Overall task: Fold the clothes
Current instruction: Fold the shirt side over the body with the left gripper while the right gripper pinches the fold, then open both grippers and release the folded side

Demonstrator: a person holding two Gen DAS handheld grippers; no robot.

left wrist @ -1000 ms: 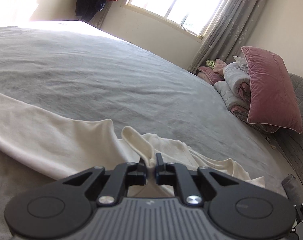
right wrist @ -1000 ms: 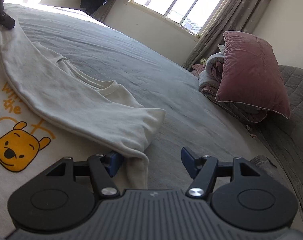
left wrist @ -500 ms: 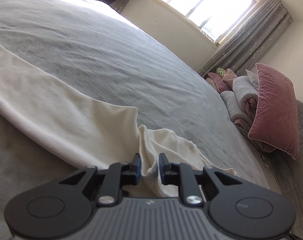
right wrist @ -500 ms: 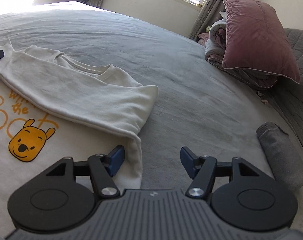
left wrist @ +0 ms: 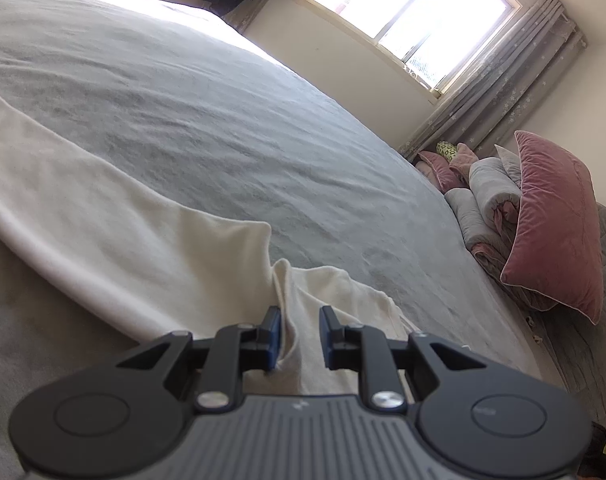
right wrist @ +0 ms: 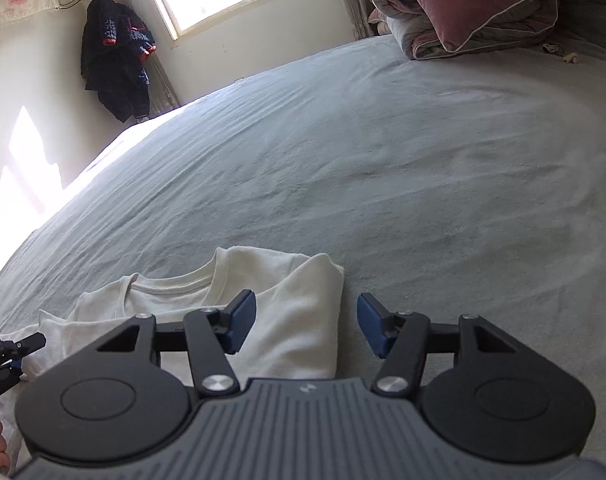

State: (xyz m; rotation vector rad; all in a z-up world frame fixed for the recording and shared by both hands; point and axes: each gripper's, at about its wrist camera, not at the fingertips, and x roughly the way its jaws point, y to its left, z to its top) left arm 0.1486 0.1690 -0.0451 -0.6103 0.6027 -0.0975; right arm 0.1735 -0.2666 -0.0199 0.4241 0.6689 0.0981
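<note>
Straddling cream shirt [left wrist: 151,240] folds on the grey bed [left wrist: 223,120], left claw [left wrist: 299,334] part-open, right claw [right wrist: 307,328] wide, both gripping nothing; bare bedding beyond.

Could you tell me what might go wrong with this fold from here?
1. The left gripper is open with a raised ridge of the cream shirt between its fingers; the ridge may set as a crease.
2. The right gripper is open over the folded sleeve, so nothing pins it and it could spring open.
</note>
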